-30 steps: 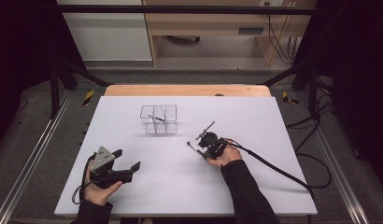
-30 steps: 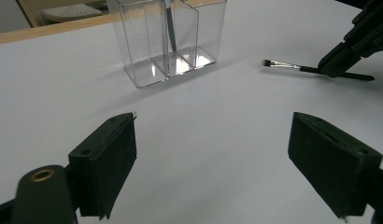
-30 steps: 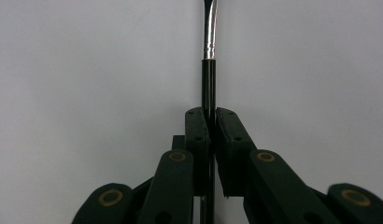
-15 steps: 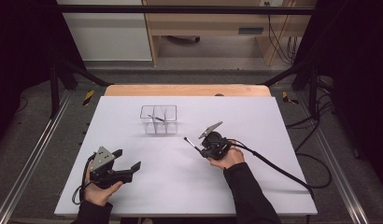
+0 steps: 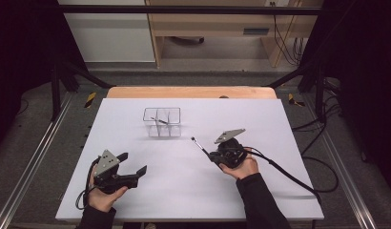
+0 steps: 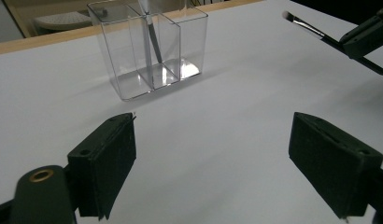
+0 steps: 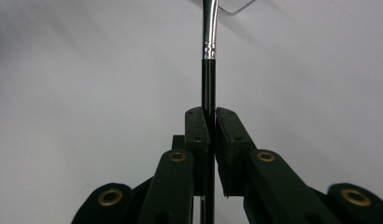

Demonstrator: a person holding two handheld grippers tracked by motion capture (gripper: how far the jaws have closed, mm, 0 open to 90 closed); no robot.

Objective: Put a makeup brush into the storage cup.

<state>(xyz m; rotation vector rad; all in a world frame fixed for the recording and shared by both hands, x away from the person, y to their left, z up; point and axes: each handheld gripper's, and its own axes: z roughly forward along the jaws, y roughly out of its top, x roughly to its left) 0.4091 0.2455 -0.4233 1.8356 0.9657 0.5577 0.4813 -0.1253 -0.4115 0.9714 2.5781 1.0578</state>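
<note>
White tabletop: a makeup brush on its way to the clear organizer

Compared with a second ago, the right gripper (image 5: 211,156) has lifted and carried the brush (image 5: 201,146) up the white table (image 5: 279,124) toward the organizer (image 5: 162,121); its jaws are clenched on the black handle, with the tip pointing at the box but short of it. One brush (image 6: 153,43) already leans inside the middle compartment. The left gripper (image 5: 134,166) rests at the near left, jaws spread and empty, unmoved. Judging from this, the carry is about halfway, and tipping the brush upright over a compartment probably comes next.
</note>
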